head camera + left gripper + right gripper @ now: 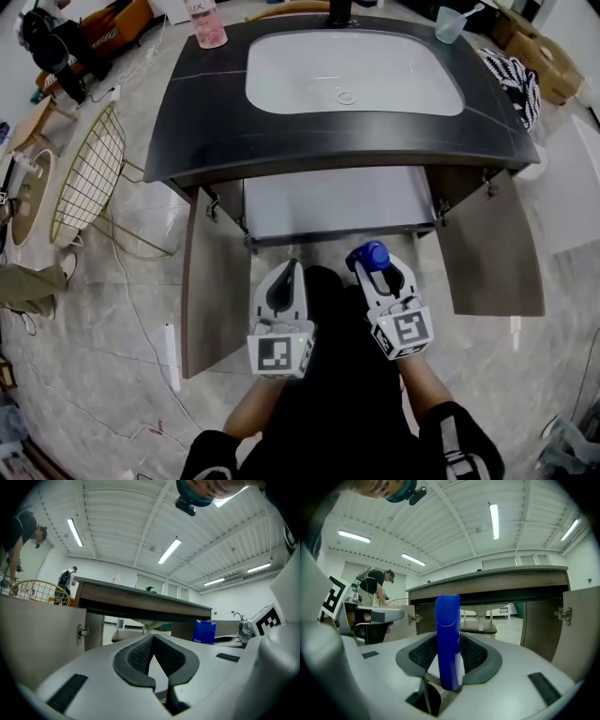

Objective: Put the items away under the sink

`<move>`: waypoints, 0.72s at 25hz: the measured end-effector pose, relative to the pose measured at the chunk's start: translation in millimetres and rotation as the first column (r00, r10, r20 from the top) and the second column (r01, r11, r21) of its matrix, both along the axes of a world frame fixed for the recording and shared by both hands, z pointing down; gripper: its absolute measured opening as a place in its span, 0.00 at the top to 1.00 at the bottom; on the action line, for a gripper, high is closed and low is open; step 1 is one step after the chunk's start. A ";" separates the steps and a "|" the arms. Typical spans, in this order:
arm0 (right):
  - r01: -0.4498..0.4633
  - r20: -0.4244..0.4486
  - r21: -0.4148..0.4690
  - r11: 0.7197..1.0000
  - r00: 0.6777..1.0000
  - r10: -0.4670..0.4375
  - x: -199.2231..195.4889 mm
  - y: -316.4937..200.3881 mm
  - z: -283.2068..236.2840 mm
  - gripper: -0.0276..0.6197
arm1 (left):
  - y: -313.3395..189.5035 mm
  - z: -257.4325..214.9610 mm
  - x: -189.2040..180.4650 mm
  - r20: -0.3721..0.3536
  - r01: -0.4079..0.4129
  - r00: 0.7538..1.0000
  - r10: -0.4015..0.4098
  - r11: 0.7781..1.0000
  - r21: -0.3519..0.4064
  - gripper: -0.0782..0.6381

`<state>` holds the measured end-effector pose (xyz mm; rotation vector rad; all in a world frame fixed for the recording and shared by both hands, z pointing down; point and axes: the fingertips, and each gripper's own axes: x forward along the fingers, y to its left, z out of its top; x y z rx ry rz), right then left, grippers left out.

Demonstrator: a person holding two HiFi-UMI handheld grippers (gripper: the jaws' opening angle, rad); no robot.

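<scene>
A blue bottle (368, 255) stands upright between the jaws of my right gripper (381, 269), which is shut on it just in front of the open cabinet under the sink (337, 202). In the right gripper view the blue bottle (448, 639) rises from between the dark pads, with the open cabinet behind it. Beside it on the left, my left gripper (285, 270) is shut with nothing in it. In the left gripper view its pads (140, 654) meet at the tips, and the blue bottle (204, 631) shows off to the right.
Both cabinet doors hang open, the left door (214, 281) and the right door (492, 244). On the dark countertop (206, 103) stand a pink bottle (208, 23) and a clear cup (451, 23). A gold wire basket (89, 173) stands at the left.
</scene>
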<state>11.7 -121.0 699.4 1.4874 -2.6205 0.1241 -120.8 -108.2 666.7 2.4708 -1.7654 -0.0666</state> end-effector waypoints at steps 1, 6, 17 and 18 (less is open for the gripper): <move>0.002 -0.001 0.005 1.000 1.000 -0.002 -0.6 -0.4 4.8 0.73 | -0.1 1.7 -0.4 -0.013 0.004 1.000 -0.004 1.000 0.011 0.87; 0.009 -0.014 -0.017 1.000 1.000 -0.009 -1.5 -2.4 22.2 0.73 | 2.3 9.4 0.9 0.004 -0.011 1.000 0.011 1.000 0.008 0.87; 0.030 -0.028 -0.028 0.999 0.999 -0.031 -15.5 -34.6 64.2 0.73 | -11.7 11.9 -2.9 -0.069 0.020 0.997 -0.017 0.999 0.050 0.87; 0.028 -0.031 -0.028 0.999 0.999 -0.029 -15.9 -35.1 68.9 0.73 | -10.0 12.3 -2.5 -0.074 0.018 0.997 -0.015 0.999 0.049 0.87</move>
